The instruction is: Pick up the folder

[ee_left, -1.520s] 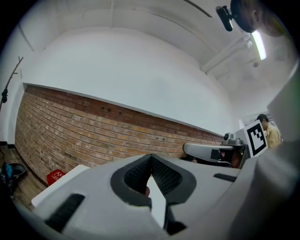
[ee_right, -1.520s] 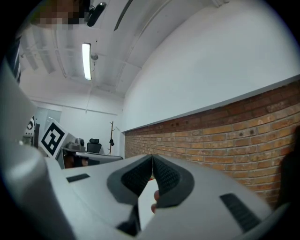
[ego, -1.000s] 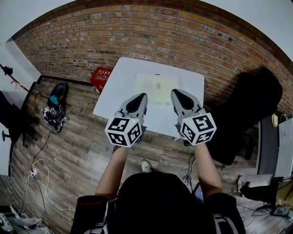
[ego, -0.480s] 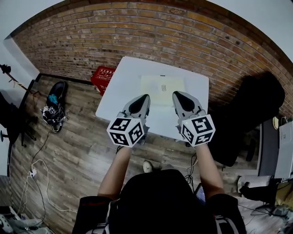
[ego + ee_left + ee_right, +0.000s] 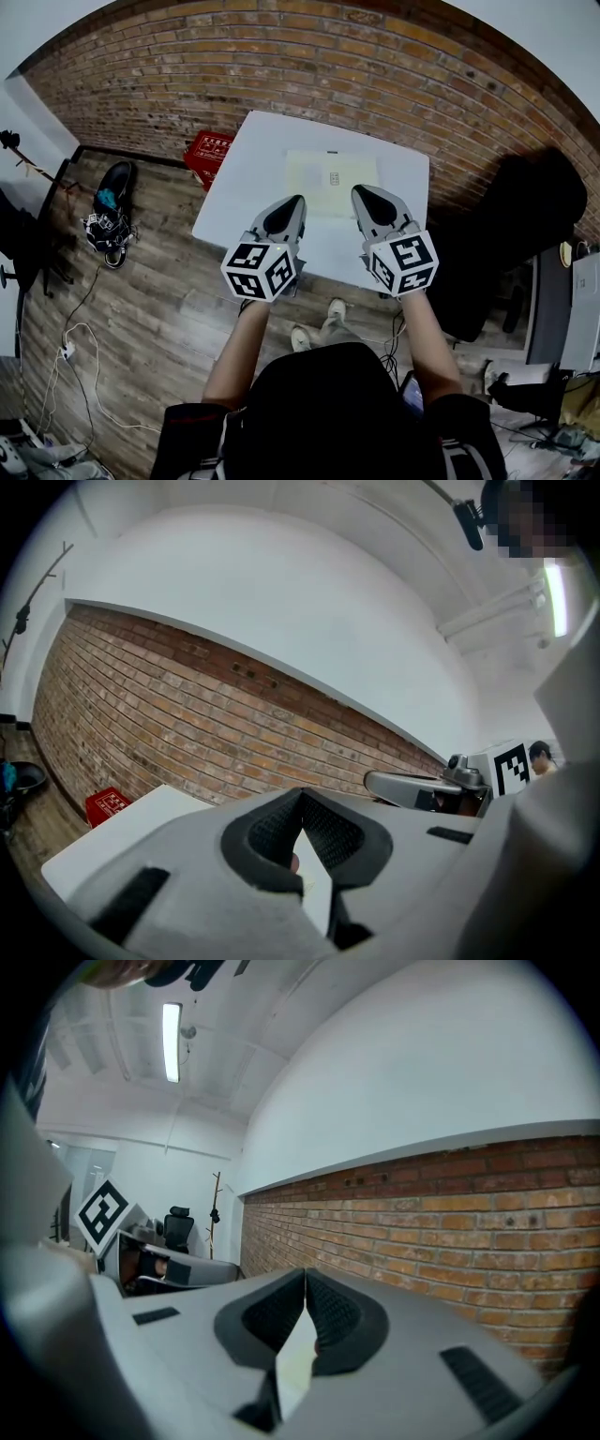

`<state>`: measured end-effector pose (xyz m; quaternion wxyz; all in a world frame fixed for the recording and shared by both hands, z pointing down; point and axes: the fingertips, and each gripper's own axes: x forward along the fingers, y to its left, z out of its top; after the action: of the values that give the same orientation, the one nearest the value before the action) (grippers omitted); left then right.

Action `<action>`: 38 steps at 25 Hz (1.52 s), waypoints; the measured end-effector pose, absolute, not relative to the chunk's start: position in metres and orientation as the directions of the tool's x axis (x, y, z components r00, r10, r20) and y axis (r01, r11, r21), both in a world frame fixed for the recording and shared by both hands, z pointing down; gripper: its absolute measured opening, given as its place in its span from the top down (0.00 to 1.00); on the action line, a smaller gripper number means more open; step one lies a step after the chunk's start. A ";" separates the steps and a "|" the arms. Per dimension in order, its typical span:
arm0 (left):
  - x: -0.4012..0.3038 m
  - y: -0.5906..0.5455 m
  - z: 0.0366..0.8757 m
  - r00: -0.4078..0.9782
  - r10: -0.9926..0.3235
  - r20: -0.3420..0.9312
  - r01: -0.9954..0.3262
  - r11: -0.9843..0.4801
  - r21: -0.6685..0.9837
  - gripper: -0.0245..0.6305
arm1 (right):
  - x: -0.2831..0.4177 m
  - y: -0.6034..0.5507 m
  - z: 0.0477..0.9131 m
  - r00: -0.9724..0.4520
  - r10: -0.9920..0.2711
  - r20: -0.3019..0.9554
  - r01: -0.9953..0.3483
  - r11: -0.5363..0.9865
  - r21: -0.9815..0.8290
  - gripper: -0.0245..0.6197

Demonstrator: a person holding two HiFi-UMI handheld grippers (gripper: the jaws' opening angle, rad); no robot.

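A pale yellow folder (image 5: 332, 180) lies flat on the white table (image 5: 246, 186), toward its far side. My left gripper (image 5: 294, 199) hangs over the table's near half, just short of the folder's left front corner, jaws shut with nothing between them. My right gripper (image 5: 360, 191) is level with it over the folder's right front corner, also shut and empty. In the left gripper view the closed jaws (image 5: 301, 801) point at the brick wall, with the table (image 5: 141, 810) below. The right gripper view shows its closed jaws (image 5: 306, 1275) the same way.
A red crate (image 5: 212, 154) stands on the floor by the table's left corner. A brick wall (image 5: 281, 66) runs behind the table. Black shoes and gear (image 5: 111, 211) lie at left, a black chair (image 5: 525, 211) at right, and cables (image 5: 80, 361) cross the wooden floor.
Both grippers have eased forward and slightly down over the table, still shut. The person has stepped closer; a second shoe now shows below the table's near edge.
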<state>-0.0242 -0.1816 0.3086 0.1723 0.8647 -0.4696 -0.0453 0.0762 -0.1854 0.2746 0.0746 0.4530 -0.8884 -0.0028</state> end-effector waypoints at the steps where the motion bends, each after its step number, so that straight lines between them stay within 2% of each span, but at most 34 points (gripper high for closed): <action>1: -0.023 -0.184 0.310 0.552 -0.830 0.086 -0.799 -0.495 0.342 0.94 | 0.076 -0.188 0.277 -0.583 -0.801 0.135 -0.800 0.595 0.073 0.92; 13: -0.006 -0.216 0.343 0.528 -0.839 0.135 -0.813 -0.452 0.368 0.94 | 0.074 -0.226 0.311 -0.667 -0.703 0.248 -0.697 0.706 0.126 0.92; 22: 0.000 -0.229 0.397 0.522 -0.826 0.212 -0.808 -0.400 0.432 0.94 | 0.079 -0.256 0.349 -0.666 -0.669 0.329 -0.661 0.734 0.155 0.92; 38: -0.006 -0.212 0.486 0.490 -0.823 0.288 -0.788 -0.277 0.550 0.94 | 0.071 -0.272 0.453 -0.676 -0.503 0.538 -0.563 0.824 0.063 0.91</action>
<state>-0.0055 -0.2117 0.4860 0.3277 0.7986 -0.5042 -0.0268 0.0710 -0.2724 0.4526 0.2772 0.2915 -0.9139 0.0539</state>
